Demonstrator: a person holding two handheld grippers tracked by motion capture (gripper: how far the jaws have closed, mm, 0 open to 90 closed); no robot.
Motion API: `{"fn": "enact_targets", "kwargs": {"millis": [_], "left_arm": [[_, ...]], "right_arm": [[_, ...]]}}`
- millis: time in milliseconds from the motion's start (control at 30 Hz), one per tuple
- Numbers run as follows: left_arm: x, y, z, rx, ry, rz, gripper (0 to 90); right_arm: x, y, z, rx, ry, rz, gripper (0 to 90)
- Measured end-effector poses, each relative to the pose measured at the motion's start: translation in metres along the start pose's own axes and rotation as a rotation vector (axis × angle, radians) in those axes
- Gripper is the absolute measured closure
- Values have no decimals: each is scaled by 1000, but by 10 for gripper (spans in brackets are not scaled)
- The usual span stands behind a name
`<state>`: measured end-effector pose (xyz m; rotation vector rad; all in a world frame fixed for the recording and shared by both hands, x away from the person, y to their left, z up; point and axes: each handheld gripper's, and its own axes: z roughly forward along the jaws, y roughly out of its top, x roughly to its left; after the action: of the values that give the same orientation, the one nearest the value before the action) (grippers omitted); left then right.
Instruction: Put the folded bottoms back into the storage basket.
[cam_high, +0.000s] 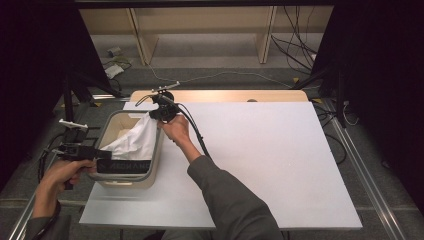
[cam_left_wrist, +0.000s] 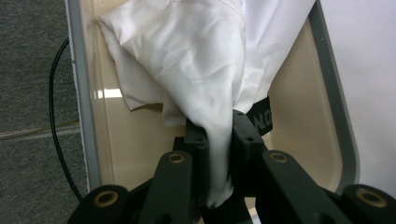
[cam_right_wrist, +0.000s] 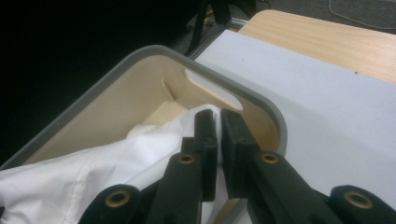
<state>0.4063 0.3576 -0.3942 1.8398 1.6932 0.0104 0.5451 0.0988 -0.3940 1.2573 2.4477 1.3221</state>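
A beige basket (cam_high: 125, 181) with a grey rim (cam_left_wrist: 334, 93) stands at the left of the white table. A white garment (cam_high: 136, 140) with a black lettered band (cam_high: 124, 165) hangs stretched across it. At the basket's near left edge, my left gripper (cam_high: 102, 152) is shut on a bunched fold of the garment (cam_left_wrist: 196, 56), next to the band (cam_left_wrist: 261, 119). My right gripper (cam_high: 159, 116) is over the basket's far right corner. Its jaws (cam_right_wrist: 217, 116) stand almost together on the garment's (cam_right_wrist: 93, 182) raised edge, above the rim (cam_right_wrist: 261, 100).
The white table sheet (cam_high: 260, 160) stretches bare to the right of the basket. A wooden strip (cam_high: 225, 95) runs along its far edge. Cables (cam_high: 295, 50) lie on the floor beyond, and a metal rail (cam_high: 365, 170) runs along the right side.
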Motion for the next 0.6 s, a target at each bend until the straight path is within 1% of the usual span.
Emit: {"fn": "enact_targets", "kwargs": {"millis": [33, 67, 100, 133, 167, 200, 267, 300, 367, 400, 467, 533, 600], "left_arm": [[1, 0, 1, 1, 2, -1, 786], [1, -1, 2, 7, 1, -1, 781], [1, -1, 3, 12, 4, -3, 758], [1, 0, 4, 22, 9, 0, 668], [0, 1, 4, 22, 20, 1, 552], [-1, 2, 3, 13, 39, 4, 457], [-4, 4, -3, -27, 55, 11, 366], [-7, 5, -7, -48, 63, 24, 336], [-12, 7, -10, -80, 76, 43, 320], [-14, 9, -11, -98, 90, 51, 320], [-19, 12, -10, -135, 129, 68, 317], [-23, 16, -8, -148, 156, 101, 317], [-28, 20, -3, -162, 179, 110, 319]], "right_arm": [[0, 0, 1, 1, -1, 2, 853], [0, -1, 1, 4, -1, 4, 828], [0, -1, 2, 5, -3, 6, 740], [-1, 0, 3, 11, 3, 13, 605], [-3, 0, 3, 17, 12, 29, 529], [-4, 1, 1, 16, 22, 41, 480], [-7, 3, -3, 5, 21, 46, 418], [-8, 4, -7, 0, 22, 44, 397], [-11, 6, -14, -10, 31, 42, 377], [-12, 7, -18, -19, 30, 40, 369], [-14, 9, -27, -34, 36, 33, 358], [-15, 9, -37, -41, 40, 18, 347], [-17, 8, -48, -47, 43, 0, 342]]}}
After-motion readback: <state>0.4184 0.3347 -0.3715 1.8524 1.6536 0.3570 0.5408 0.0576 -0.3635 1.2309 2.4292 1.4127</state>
